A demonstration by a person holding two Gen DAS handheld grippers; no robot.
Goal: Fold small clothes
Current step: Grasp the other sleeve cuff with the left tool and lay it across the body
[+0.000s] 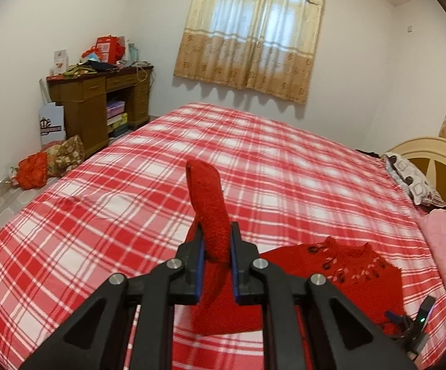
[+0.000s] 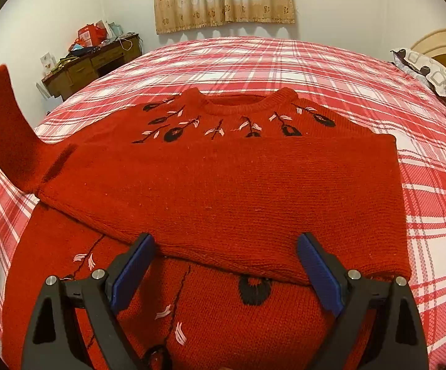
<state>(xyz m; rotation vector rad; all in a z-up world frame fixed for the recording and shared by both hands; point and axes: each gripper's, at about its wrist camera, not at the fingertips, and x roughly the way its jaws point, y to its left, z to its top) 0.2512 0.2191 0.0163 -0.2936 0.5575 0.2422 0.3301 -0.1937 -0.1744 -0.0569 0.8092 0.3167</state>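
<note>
One sweater, one sleeve lifted, two grippers

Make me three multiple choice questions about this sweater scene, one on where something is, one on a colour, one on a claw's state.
1. Where does the sweater lie?
A. on the desk
B. on the bed
C. on the floor

2. What colour is the sweater's knit?
A. red
B. blue
C. grey

3. How does the right claw stand?
A. shut on the collar
B. shut on the pillow
C. open over the sweater

Answers:
1 B, it is spread on the plaid bed.
2 A, the knit is red with black and pale stitched flowers.
3 C, its jaws stand wide apart with nothing pinched, while the left claw is shut on the sleeve.
</note>
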